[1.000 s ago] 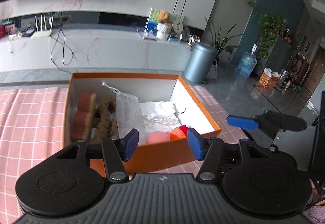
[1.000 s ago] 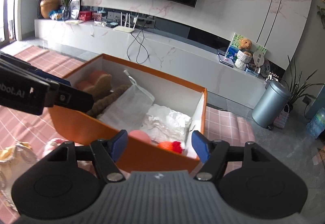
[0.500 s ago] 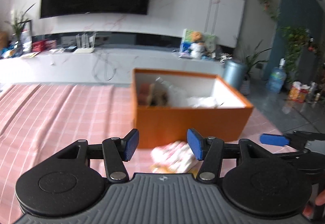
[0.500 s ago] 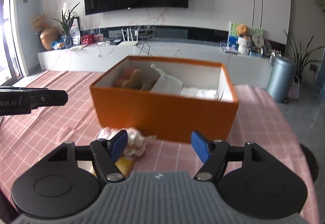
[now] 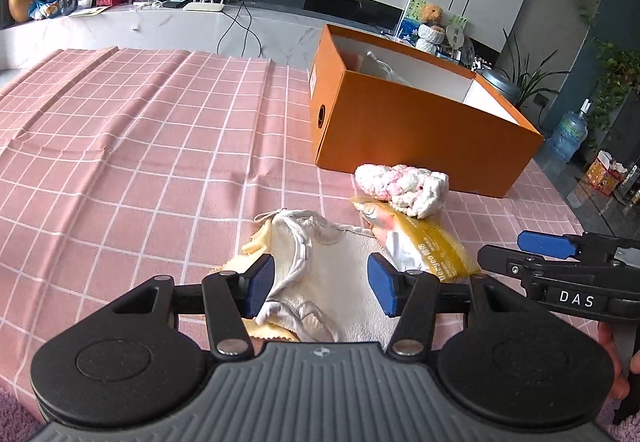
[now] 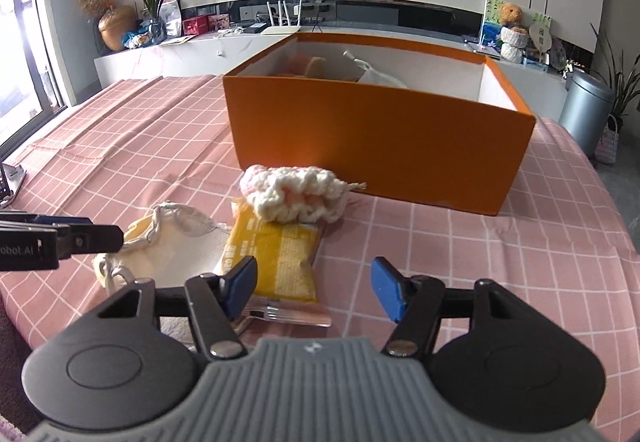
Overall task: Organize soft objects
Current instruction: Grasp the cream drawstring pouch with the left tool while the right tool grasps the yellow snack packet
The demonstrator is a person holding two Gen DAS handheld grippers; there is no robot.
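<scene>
An orange box (image 5: 420, 133) (image 6: 376, 137) stands on the pink checked cloth with soft items inside. In front of it lie a pink-and-white knitted piece (image 5: 400, 185) (image 6: 296, 197), a yellow packet (image 5: 428, 246) (image 6: 272, 254) and a cream drawstring pouch (image 5: 320, 254) (image 6: 176, 242). My left gripper (image 5: 320, 288) hovers open over the pouch, which lies under the gap between its pads. My right gripper (image 6: 314, 288) is over the packet's near end; its jaws are closing, and neither pad presses on the packet.
The tablecloth (image 5: 140, 161) spreads wide to the left of the box. The table's near edge runs just below both grippers. Beyond the table stand a marble TV console (image 6: 320, 29), a grey bin (image 6: 586, 113) and a water bottle (image 5: 568, 129).
Both grippers have drawn back from above the open box and come down over the loose items in front of it. The right jaws stand slightly narrower.
</scene>
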